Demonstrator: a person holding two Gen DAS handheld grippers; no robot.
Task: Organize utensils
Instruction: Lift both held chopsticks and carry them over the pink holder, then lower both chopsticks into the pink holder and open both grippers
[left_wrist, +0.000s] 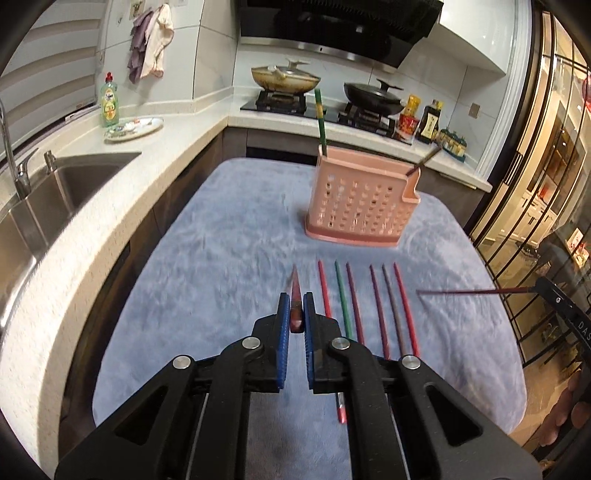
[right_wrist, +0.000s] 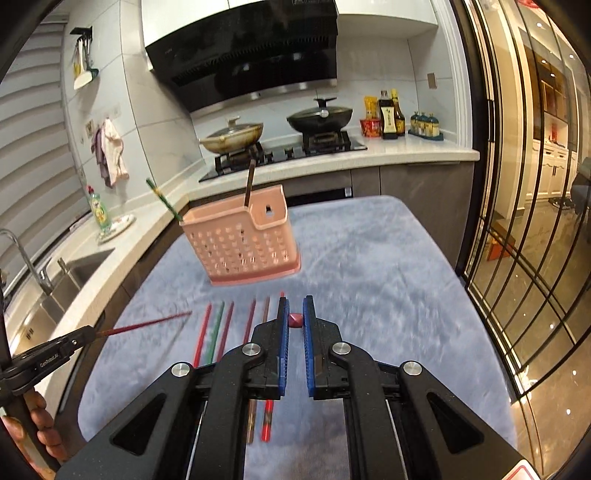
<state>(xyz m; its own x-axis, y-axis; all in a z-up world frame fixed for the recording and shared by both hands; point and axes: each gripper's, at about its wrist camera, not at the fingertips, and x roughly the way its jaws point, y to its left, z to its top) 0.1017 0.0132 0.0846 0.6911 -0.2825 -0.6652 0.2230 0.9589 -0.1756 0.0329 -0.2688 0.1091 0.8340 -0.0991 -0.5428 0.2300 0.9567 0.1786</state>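
Chopsticks are pinched in both tools: a red chopstick (left_wrist: 295, 295) between the pads of the left hand-held gripper (left_wrist: 295, 317), a purple chopstick (right_wrist: 294, 319) end-on in the right hand-held gripper (right_wrist: 294, 317). Ahead of each stands the pink basket (left_wrist: 360, 206), two chopsticks already in it; six loose chopsticks (left_wrist: 364, 306) lie between it and the tools on the blue-covered surface (left_wrist: 229, 236). Such thin sticks could be swivelled in the pinch, so the basket rim might be struck or the basket tipped.

Table covered by blue-grey fleece cloth (left_wrist: 221, 229); pink perforated basket (left_wrist: 360, 206) and six chopsticks (left_wrist: 369, 306) are laid on it.
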